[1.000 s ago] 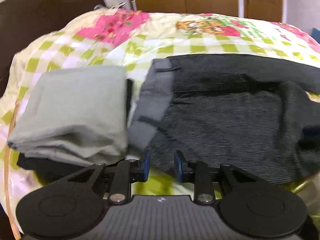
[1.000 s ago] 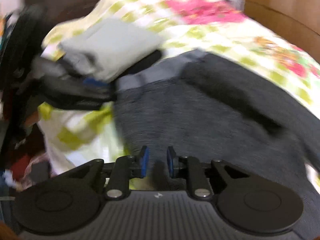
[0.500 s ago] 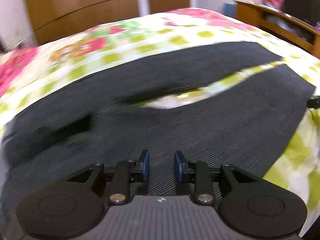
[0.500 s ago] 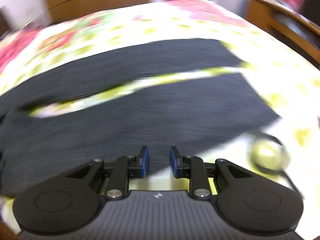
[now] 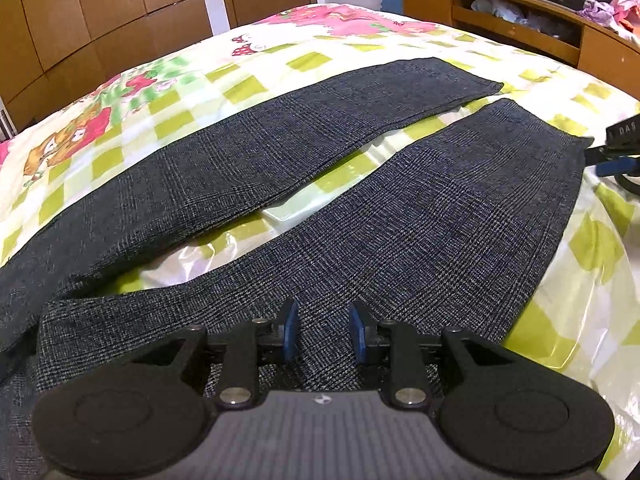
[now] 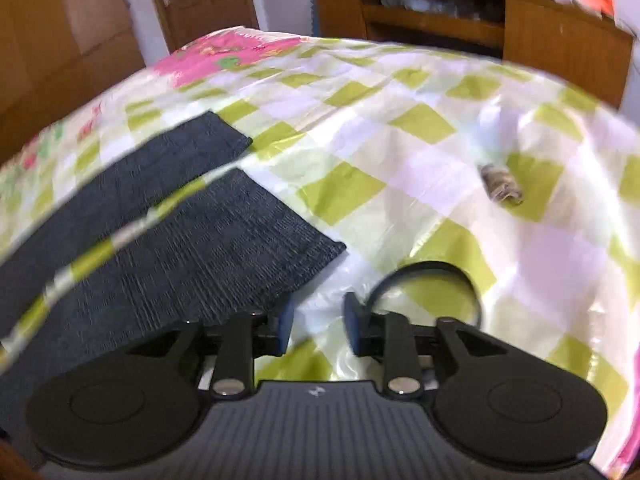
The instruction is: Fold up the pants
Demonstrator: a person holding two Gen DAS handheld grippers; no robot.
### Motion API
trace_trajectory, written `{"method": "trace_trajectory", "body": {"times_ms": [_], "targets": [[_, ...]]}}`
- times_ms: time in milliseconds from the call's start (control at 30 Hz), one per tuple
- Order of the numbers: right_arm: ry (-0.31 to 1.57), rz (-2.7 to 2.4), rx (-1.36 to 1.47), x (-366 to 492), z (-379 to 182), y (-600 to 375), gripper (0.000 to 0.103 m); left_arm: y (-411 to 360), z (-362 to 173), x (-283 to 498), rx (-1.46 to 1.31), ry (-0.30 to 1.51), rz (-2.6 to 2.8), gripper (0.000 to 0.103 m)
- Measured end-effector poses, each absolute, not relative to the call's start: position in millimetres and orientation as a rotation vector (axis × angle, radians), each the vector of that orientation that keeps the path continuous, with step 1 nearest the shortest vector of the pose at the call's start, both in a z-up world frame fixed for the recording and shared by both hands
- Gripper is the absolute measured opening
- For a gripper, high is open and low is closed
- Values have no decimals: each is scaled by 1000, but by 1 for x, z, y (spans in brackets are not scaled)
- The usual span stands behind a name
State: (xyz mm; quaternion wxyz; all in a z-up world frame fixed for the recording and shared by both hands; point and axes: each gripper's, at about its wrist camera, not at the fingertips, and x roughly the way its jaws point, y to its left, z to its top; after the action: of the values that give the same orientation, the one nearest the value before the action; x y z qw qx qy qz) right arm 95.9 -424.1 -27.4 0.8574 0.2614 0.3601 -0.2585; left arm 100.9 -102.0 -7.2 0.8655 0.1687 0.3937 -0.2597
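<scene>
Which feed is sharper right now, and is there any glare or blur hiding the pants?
Left wrist view: sharp, the weave of the pants reads clearly; glare only on the shiny bedcover between the legs; fisheye bends the bed's edges. Right wrist view: motion-blurred, the pants and wooden shelf smeared; the open right gripper stays crisp.

Pants (image 5: pixel 400 220) on bed (image 5: pixel 280 52); claws open
</scene>
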Motion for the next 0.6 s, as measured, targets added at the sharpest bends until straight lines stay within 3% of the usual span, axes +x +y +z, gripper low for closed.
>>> {"method": "trace_trajectory", "body": {"times_ms": [500, 600], "targets": [[653, -381, 942, 69, -30, -443, 42, -93, -8, 93, 333, 820, -531, 46], [652, -367, 946, 74, -31, -443, 49, -93, -9, 92, 329, 819, -535, 46]]}}
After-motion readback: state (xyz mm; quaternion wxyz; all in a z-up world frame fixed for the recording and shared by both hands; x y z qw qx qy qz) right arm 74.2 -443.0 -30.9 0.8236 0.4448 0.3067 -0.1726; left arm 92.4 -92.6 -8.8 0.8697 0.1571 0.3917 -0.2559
